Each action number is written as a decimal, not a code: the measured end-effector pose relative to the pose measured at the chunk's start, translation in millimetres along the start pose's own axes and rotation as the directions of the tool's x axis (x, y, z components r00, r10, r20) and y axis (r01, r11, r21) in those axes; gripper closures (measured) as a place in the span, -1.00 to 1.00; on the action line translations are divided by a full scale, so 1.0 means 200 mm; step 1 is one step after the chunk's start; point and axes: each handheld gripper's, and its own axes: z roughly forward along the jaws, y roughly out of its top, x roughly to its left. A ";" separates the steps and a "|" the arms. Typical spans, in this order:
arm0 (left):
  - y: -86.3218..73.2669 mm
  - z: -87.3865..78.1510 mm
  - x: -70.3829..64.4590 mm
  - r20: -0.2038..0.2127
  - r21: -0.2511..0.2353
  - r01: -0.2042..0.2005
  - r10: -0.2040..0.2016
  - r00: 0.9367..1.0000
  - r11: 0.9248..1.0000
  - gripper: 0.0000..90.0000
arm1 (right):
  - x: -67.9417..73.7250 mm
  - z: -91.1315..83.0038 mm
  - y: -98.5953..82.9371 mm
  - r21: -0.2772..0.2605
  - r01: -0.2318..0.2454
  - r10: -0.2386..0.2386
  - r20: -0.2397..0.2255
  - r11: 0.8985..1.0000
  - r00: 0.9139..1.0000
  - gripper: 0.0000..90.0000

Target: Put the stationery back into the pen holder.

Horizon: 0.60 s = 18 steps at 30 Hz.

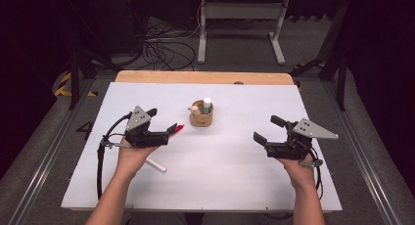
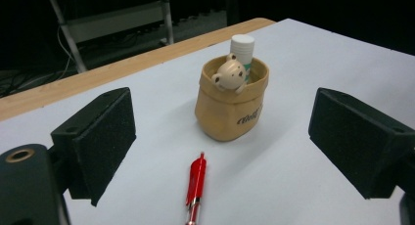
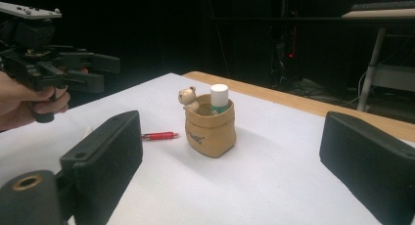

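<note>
The left gripper [image 1: 164,132] hovers above the table [image 1: 235,181] with its jaws spread wide and nothing between them. Directly before it lies a red pen [image 2: 196,186], flat on the white surface, just near of the tan pouch-shaped holder [image 2: 231,105]. In the left gripper view the pen lies between the two black pads but lower than them, so the gripper is lined up with it and not yet touching it.

The holder stands upright at the middle of the table and already contains a white-capped tube [image 2: 242,51], perhaps a glue stick, and a small bear figure [image 2: 229,76] leaning at its rim. The right gripper [image 1: 269,139] is also open and empty; it waits well apart, on the right side.

The step in hand seems to be the approach to the pen. The next move calls for lowering the left gripper until the pads come on both sides of the pen's body, then closing. A white stick-like object [image 1: 155,165] lies near the person's left hand [image 1: 132,154].
</note>
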 end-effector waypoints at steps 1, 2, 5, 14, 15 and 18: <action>-0.01 -0.01 0.00 0.000 0.007 0.004 -0.004 1.000 1.000 -0.75 | 0.00 0.00 0.00 0.001 0.002 -0.002 0.000 1.000 1.000 -0.82; -0.01 -0.01 0.01 -0.005 0.015 0.002 -0.002 1.000 1.000 -0.74 | 0.00 0.00 0.00 0.003 0.001 -0.001 0.002 1.000 1.000 -0.83; -0.04 -0.02 0.01 -0.005 0.038 -0.004 0.004 1.000 0.999 -0.71 | 0.00 0.00 0.00 0.004 0.007 -0.007 0.000 1.000 1.000 -0.86; -0.09 -0.06 0.03 0.019 0.117 -0.049 0.047 0.999 0.992 -0.55 | 0.00 0.00 0.00 -0.001 0.011 -0.011 0.017 1.000 1.000 -0.91; -0.10 -0.06 0.03 0.023 0.122 -0.055 0.053 0.998 0.991 -0.50 | 0.00 0.00 0.00 0.000 0.011 -0.011 0.017 1.000 1.000 -0.91; -0.12 -0.06 0.05 0.032 0.131 -0.050 0.047 0.998 0.990 -0.44 | 0.00 0.01 0.00 0.006 0.011 -0.011 0.016 1.000 1.000 -0.91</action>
